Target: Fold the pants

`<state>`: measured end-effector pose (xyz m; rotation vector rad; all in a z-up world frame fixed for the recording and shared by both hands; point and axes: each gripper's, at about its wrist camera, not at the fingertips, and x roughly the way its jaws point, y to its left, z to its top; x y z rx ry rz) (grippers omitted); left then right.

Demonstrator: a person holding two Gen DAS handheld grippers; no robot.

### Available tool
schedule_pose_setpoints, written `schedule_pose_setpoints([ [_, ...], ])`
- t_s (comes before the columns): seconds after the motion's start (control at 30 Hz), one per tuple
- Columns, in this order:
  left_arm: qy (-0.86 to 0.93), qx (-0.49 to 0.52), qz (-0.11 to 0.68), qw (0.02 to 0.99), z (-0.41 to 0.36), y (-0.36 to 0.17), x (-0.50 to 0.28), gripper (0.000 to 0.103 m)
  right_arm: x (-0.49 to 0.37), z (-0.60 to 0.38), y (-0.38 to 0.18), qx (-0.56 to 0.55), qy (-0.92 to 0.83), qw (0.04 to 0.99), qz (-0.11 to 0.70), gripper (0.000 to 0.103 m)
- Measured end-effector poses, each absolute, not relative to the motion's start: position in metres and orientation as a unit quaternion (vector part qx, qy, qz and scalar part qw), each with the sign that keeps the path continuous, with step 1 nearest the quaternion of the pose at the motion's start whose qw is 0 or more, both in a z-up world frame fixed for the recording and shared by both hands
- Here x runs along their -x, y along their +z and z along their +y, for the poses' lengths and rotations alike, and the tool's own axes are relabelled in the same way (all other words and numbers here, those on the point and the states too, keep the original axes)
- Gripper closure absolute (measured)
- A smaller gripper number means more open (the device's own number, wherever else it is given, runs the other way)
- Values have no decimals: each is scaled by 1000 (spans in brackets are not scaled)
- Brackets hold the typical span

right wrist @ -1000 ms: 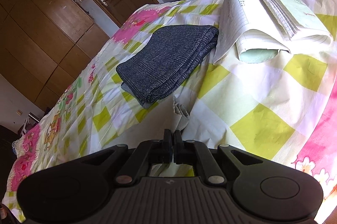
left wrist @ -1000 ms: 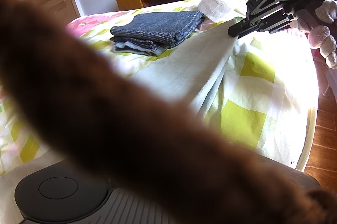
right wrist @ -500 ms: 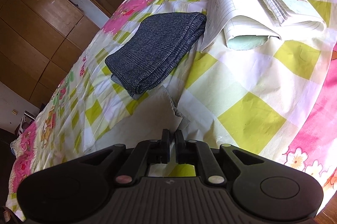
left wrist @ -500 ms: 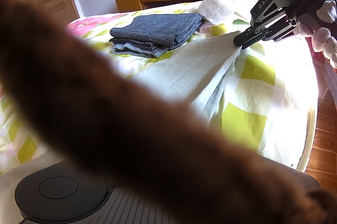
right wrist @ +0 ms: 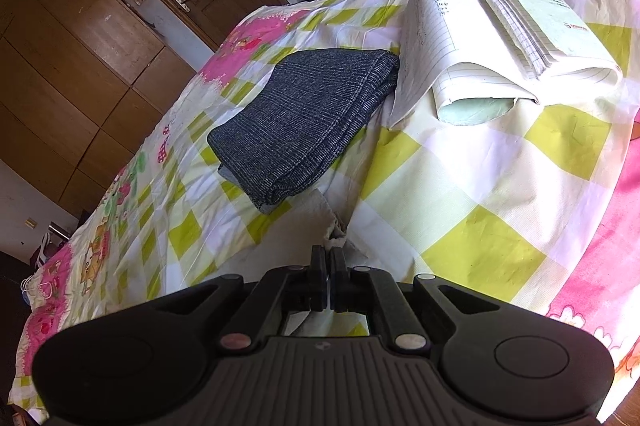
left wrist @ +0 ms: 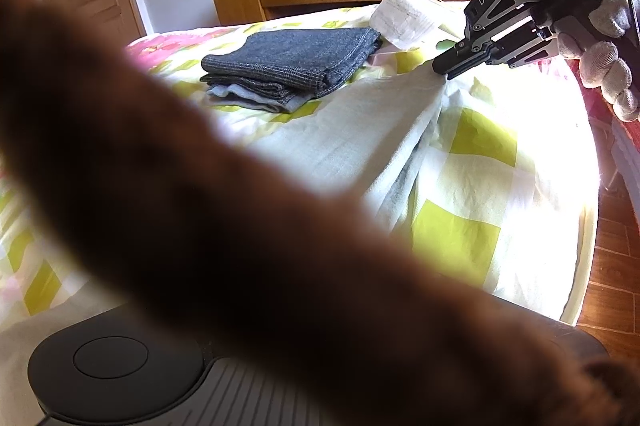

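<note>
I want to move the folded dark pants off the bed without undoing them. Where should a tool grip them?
Grip the folded dark pants at the thick rounded fold edge facing the right tool, coming in low from the near side. All layers meet there, so one pinch should hold the stack together.

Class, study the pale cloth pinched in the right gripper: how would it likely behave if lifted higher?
The pale cloth would probably hang limp: it already gathers into soft pleats at the right gripper. It looks thin, so likely light. Being held at one pinched point only, it may swing or bunch.
</note>
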<state>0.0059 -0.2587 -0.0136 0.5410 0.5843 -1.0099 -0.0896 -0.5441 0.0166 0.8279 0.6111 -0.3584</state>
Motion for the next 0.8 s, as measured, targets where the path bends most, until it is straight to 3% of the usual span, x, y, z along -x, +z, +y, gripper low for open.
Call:
schedule_pose_setpoints([
  [0.3,-441,-241,219,836,-244,23,-14,90,90,-544,53,-424,-104,884,165,83],
  [0.47,-459,-273,239,811,-253,-3,-4,90,93,-548,-11,-432,-175,842,272,83],
  [0.8,-482,-275,272,786,-255,-23,11,89,103,-551,-18,-457,-180,831,263,81],
])
